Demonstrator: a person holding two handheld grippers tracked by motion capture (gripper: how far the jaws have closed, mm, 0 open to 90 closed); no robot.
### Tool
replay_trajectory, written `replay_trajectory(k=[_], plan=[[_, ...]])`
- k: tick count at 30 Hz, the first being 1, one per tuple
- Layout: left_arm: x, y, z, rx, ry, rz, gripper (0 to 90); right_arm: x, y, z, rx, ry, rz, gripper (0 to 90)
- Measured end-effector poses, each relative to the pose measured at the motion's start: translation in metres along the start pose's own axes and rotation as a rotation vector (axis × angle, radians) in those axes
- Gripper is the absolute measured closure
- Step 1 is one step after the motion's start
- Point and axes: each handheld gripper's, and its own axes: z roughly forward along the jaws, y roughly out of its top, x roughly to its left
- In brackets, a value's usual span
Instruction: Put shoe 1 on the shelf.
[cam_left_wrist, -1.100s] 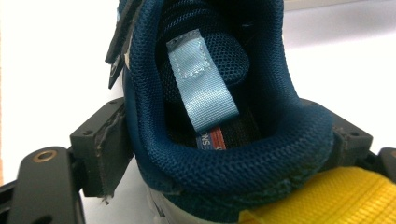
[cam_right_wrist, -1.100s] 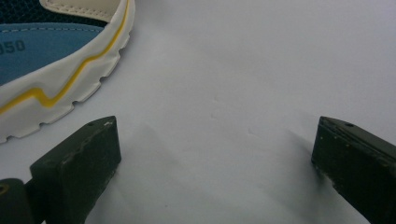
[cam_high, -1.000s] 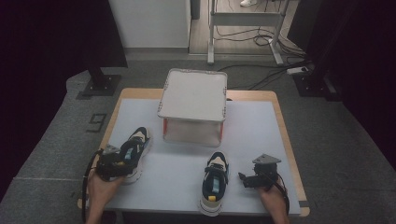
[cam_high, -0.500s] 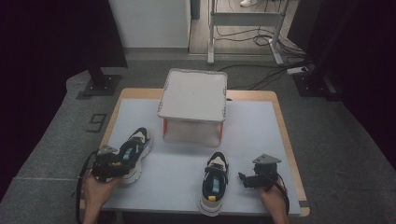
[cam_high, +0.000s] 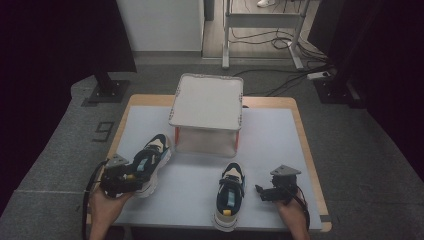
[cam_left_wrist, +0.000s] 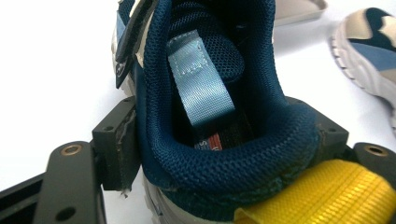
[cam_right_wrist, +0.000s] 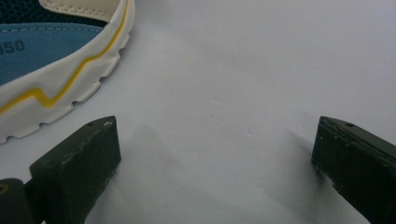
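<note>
Your left gripper (cam_high: 131, 176) holds the left shoe (cam_high: 150, 161) by its heel: in the left gripper view the two black jaws press on either side of the navy mesh collar (cam_left_wrist: 224, 158), with the yellow heel tab (cam_left_wrist: 322, 196) at the bottom edge and the light blue pull loop (cam_left_wrist: 198, 79) running down inside the shoe. Those jaws have just been closing onto the heel. From the high view, this shoe sits at the left side of the table (cam_high: 280, 135), toe pointing toward the box (cam_high: 207, 112) and close to its near left corner.

The right shoe (cam_high: 230, 192) lies near the front edge, in front of the box, toe toward it, well apart from the left shoe.

Your right gripper (cam_high: 265, 192) rests just beside the right shoe, on its right, and its jaws stand wide with bare table between them; in the right gripper view the shoe's white sole (cam_right_wrist: 65, 98) with its yellow line shows at the upper left, apart from the jaws.
</note>
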Motion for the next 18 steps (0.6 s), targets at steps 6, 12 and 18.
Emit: replay_trajectory(k=[6, 12, 18], plan=[[-0.014, 0.011, 0.009, 0.003, -0.031, 0.026, 27.9, 0.0, 0.0, 0.0, 0.0, 0.0, 0.0, 0.4], [-0.025, 0.022, 0.025, 0.012, -0.046, 0.043, 27.8, 0.0, 0.0, 0.0, 0.0, 0.0, 0.0, 0.4], [-0.034, 0.036, 0.039, 0.016, -0.024, 0.06, 27.8, 0.0, 0.0, 0.0, -0.001, 0.0, -0.001, 0.5]])
